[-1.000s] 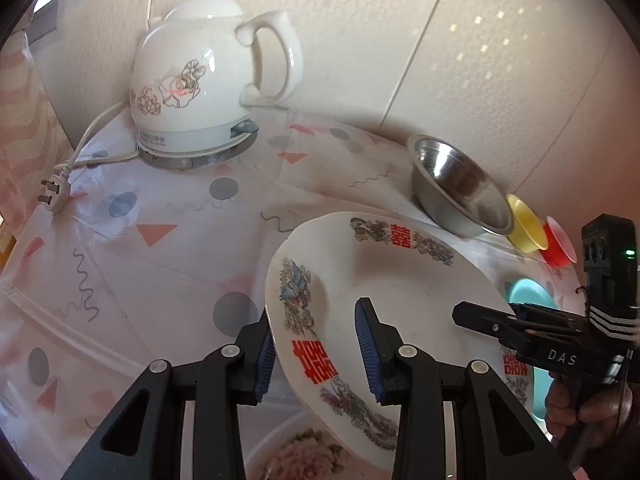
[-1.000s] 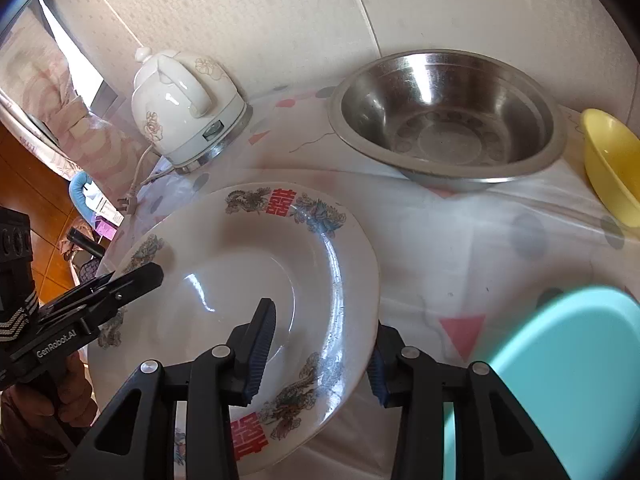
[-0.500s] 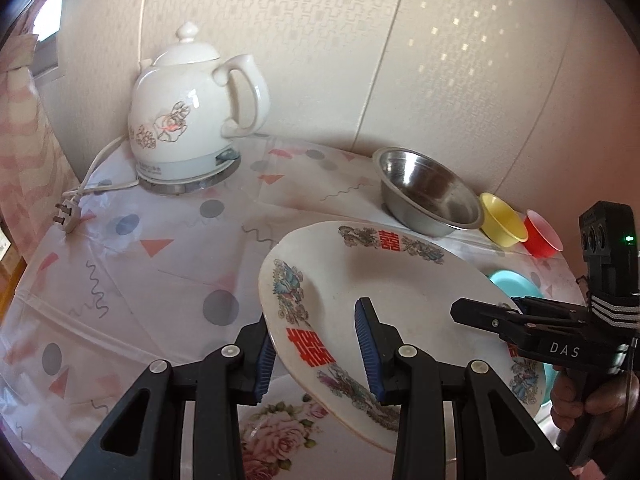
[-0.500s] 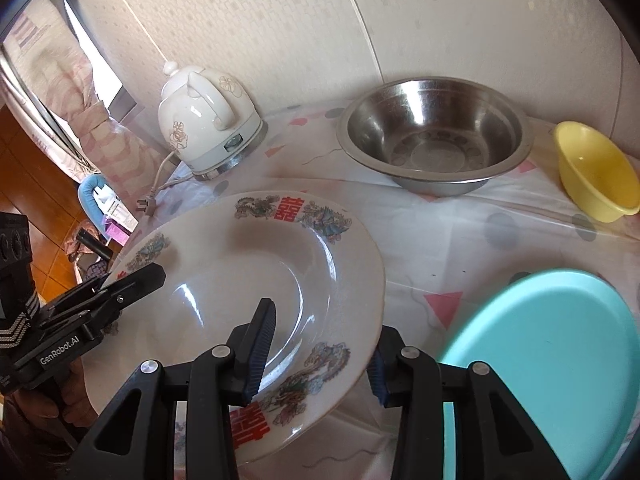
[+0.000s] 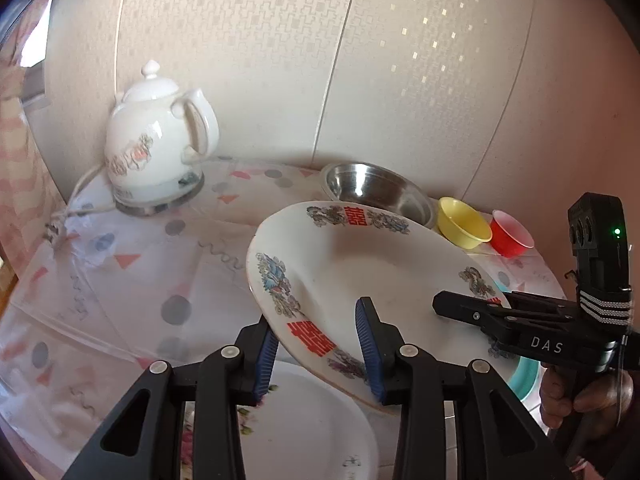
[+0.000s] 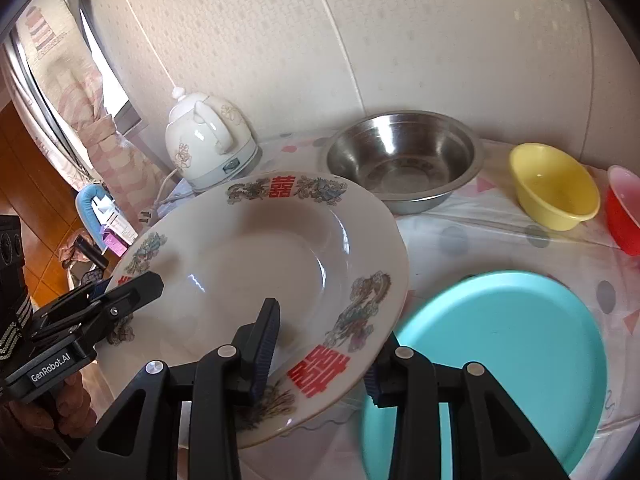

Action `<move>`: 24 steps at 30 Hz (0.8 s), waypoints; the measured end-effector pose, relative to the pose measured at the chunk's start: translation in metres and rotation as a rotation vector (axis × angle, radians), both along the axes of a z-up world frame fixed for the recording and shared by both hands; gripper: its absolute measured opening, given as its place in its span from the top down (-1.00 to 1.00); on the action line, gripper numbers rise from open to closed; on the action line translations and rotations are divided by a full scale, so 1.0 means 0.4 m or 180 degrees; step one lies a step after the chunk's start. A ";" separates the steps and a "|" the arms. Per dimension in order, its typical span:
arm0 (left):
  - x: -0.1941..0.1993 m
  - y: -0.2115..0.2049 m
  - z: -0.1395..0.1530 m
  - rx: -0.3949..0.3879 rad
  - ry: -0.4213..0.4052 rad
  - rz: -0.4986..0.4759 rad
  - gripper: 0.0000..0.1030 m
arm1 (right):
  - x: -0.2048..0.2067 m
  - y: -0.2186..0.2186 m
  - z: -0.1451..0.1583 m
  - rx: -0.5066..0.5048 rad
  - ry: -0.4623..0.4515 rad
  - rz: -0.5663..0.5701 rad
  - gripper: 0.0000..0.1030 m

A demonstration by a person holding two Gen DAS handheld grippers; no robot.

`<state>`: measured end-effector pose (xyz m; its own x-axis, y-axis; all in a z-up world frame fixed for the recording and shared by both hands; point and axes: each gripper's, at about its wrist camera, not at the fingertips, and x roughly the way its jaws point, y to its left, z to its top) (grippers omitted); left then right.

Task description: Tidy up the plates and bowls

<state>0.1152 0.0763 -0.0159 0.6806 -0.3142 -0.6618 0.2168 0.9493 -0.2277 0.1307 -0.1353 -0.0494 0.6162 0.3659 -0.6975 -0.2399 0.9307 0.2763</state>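
— Above the floral plate (image 5: 320,432), what's being carried?

— A white decorated plate (image 5: 360,276) with red characters and dragons, off the surface (image 5: 120,280) and tilted. The left tongs (image 5: 316,356) are closed on its near rim, one blue pad under the rim and one on the inner face. The right tongs (image 6: 320,344) pinch the opposite rim the same way, with one pad on top and one beneath.

— And what sits around that plate?

— Behind it stands a steel bowl (image 6: 404,164), with a yellow bowl (image 6: 554,186) and a red bowl (image 6: 624,208) to that bowl's right. A teal plate (image 6: 500,356) lies just right of the held plate, partly under its edge. A white kettle (image 5: 156,140) stands behind it to the left.

— Any change from a second ago?

— The plate has risen: the kettle and bowls look farther off, and more of the floral plate shows below. Both grips are unchanged.
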 end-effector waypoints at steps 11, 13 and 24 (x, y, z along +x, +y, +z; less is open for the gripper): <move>-0.056 -0.035 -0.001 -0.0063 -0.0005 -0.0007 0.24 | -0.051 -0.045 0.003 0.0064 -0.0072 -0.0014 0.39; -0.071 -0.050 0.006 -0.0038 -0.0036 -0.0038 0.24 | -0.067 -0.059 0.007 0.0062 -0.0089 -0.0016 0.39; -0.103 -0.204 0.012 -0.0081 0.0000 -0.0384 0.23 | -0.164 -0.216 0.006 0.0066 -0.0080 -0.0372 0.38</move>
